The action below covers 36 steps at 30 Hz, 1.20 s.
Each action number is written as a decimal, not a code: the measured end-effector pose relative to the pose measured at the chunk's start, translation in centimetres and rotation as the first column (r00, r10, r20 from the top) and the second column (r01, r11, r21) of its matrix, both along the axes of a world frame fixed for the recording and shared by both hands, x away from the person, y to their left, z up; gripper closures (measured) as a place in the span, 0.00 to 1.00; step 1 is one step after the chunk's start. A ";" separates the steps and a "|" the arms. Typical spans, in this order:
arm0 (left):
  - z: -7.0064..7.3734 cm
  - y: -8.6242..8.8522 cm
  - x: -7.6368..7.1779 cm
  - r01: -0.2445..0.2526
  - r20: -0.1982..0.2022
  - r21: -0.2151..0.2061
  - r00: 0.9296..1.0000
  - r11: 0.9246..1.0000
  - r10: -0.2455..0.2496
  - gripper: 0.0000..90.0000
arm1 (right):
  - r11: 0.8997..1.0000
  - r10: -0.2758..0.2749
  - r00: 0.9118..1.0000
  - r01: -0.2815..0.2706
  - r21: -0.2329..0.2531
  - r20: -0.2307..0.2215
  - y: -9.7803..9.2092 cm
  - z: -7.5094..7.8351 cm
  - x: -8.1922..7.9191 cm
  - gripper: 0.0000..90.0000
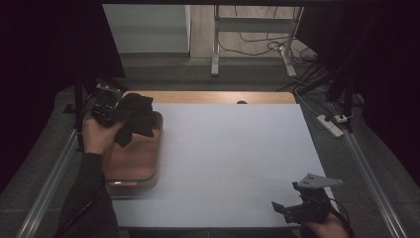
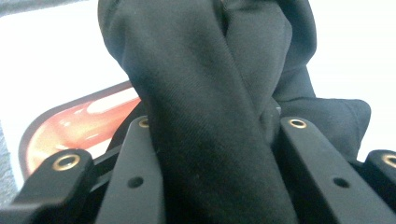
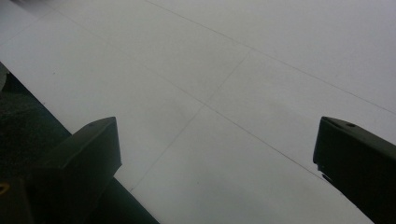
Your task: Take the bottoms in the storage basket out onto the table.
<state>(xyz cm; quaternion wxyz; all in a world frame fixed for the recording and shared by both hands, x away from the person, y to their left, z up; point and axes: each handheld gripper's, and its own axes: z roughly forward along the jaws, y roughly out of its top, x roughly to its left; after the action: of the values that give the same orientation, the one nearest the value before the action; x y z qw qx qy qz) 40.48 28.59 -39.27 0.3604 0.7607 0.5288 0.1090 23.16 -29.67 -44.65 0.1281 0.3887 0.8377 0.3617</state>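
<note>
High view — left gripper (image 1: pixel 115 115) clamped on black cloth (image 1: pixel 137 118) above brown tray (image 1: pixel 133 166), right gripper (image 1: pixel 292 208) agape — well apart.

A black cloth (image 1: pixel 136 116) hangs over a reddish-brown tray (image 1: pixel 132 163) on the white table (image 1: pixel 233 158).

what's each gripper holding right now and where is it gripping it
The left gripper pinches a bunched fold of the black cloth above the brown tray. The right gripper is open, holding nothing.

Dim room, grey floor (image 1: pixel 163 69), cables (image 1: pixel 257 47)
</note>
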 end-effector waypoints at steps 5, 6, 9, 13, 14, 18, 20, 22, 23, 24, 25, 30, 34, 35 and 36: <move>0.8 -1.0 -0.2 0.035 0.024 -0.009 0.999 0.999 -0.035 0.74 | 1.000 0.001 1.000 -0.001 0.004 0.000 0.0 0.0 0.0 0.01; 1.0 -1.3 -0.3 0.042 0.030 -0.006 0.999 0.999 -0.042 0.74 | 1.000 0.001 1.000 -0.001 0.004 0.000 0.0 0.0 0.0 0.01; 1.6 -2.3 -0.5 0.063 0.043 -0.005 0.997 0.998 -0.063 0.74 | 1.000 0.001 1.000 -0.001 0.007 -0.003 0.0 0.0 0.0 0.01; 2.0 -3.3 -0.7 0.090 0.056 -0.001 0.994 0.996 -0.090 0.74 | 1.000 0.002 1.000 -0.002 0.006 -0.002 -0.1 0.0 0.0 0.01; 2.0 -3.3 -0.7 0.090 0.056 -0.001 0.994 0.996 -0.090 0.74 | 1.000 0.002 1.000 -0.002 0.006 -0.002 -0.1 0.0 0.0 0.01; 2.4 -4.4 -0.9 0.123 0.070 -0.005 0.990 0.992 -0.122 0.74 | 1.000 0.004 1.000 -0.004 0.008 0.000 -0.1 0.0 0.0 0.01; 2.6 -5.0 -1.0 0.140 0.075 -0.004 0.987 0.990 -0.140 0.74 | 1.000 0.004 1.000 -0.004 0.008 0.000 -0.1 0.0 0.0 0.01; 2.7 -5.5 -1.1 0.154 0.080 -0.004 0.985 0.988 -0.153 0.74 | 1.000 0.004 1.000 -0.004 0.008 0.000 -0.1 0.0 0.0 0.01; 2.7 -5.8 -1.1 0.166 0.081 -0.003 0.983 0.986 -0.165 0.74 | 1.000 0.004 1.000 -0.004 0.008 0.000 -0.1 0.0 0.0 0.01; 2.7 -6.1 -1.1 0.175 0.081 -0.005 0.981 0.985 -0.174 0.74 | 1.000 0.004 1.000 -0.004 0.008 0.001 -0.1 0.0 0.0 0.01; 2.7 -6.5 -1.1 0.184 0.083 -0.004 0.980 0.983 -0.183 0.74 | 1.000 0.004 1.000 -0.004 0.008 0.001 -0.1 0.0 0.0 0.01; 2.8 -8.0 -1.2 0.228 0.084 -0.005 0.970 0.974 -0.227 0.74 | 1.000 0.003 1.000 -0.003 0.010 0.000 -0.1 0.0 0.0 0.01; 2.7 -9.0 -1.3 0.258 0.084 -0.023 0.963 0.966 -0.256 0.74 | 1.000 0.005 1.000 -0.005 0.010 0.000 -0.1 0.0 0.0 0.01; 2.7 -9.5 -1.4 0.272 0.084 -0.025 0.959 0.962 -0.269 0.74 | 1.000 0.005 1.000 -0.005 0.010 0.000 -0.1 0.0 0.0 0.01; 2.7 -9.5 -1.4 0.272 0.084 -0.025 0.959 0.962 -0.269 0.74 | 1.000 0.005 1.000 -0.005 0.010 0.000 -0.1 0.0 0.0 0.01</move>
<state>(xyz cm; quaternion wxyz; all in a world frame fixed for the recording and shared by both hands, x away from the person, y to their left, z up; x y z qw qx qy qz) 39.08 19.08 -36.54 0.4066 0.8141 0.4069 0.0793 23.12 -29.76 -44.62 0.1251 0.3872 0.8368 0.3664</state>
